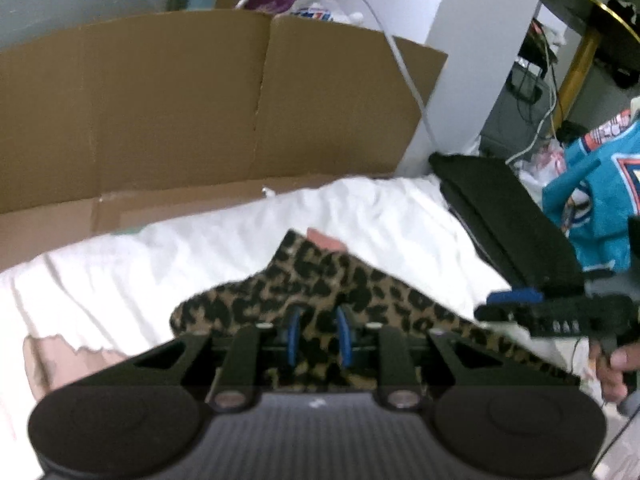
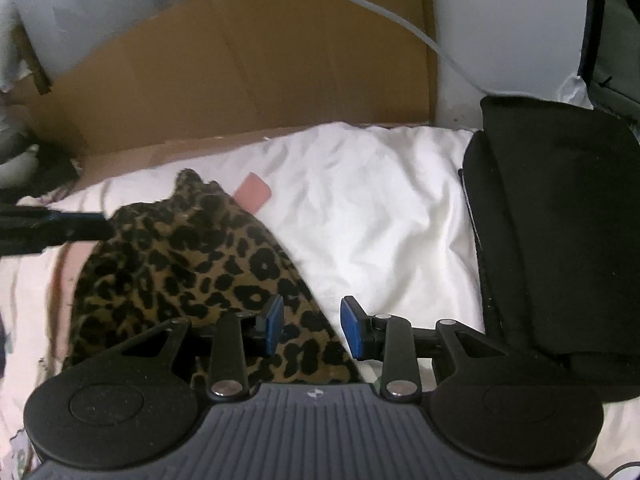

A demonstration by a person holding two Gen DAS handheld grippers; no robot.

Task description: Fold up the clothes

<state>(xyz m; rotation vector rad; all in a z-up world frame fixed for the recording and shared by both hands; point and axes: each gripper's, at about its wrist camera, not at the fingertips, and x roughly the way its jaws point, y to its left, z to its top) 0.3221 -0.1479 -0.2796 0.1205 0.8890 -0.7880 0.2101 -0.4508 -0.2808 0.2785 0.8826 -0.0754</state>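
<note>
Leopard-print garment (image 2: 192, 280) lies bunched on the white bedsheet (image 2: 380, 216), at 9 o'clock from the black cushion (image 2: 560, 240). Left gripper (image 1: 318, 334) fingers pinch its cloth, likely to lift an edge. Right gripper (image 2: 312, 330) fingers spread over its 5 o'clock corner, gripping nothing.

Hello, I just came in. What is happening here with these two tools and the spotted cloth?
A person is folding clothes on a white sheet, with a two-finger gripper in each hand. The left gripper has a leopard-print garment between its blue pads, which stand close together; whether they press on it is hard to tell. The right gripper is open over the garment's edge and holds nothing. A folded black garment lies on the right, and cardboard stands behind.
</note>
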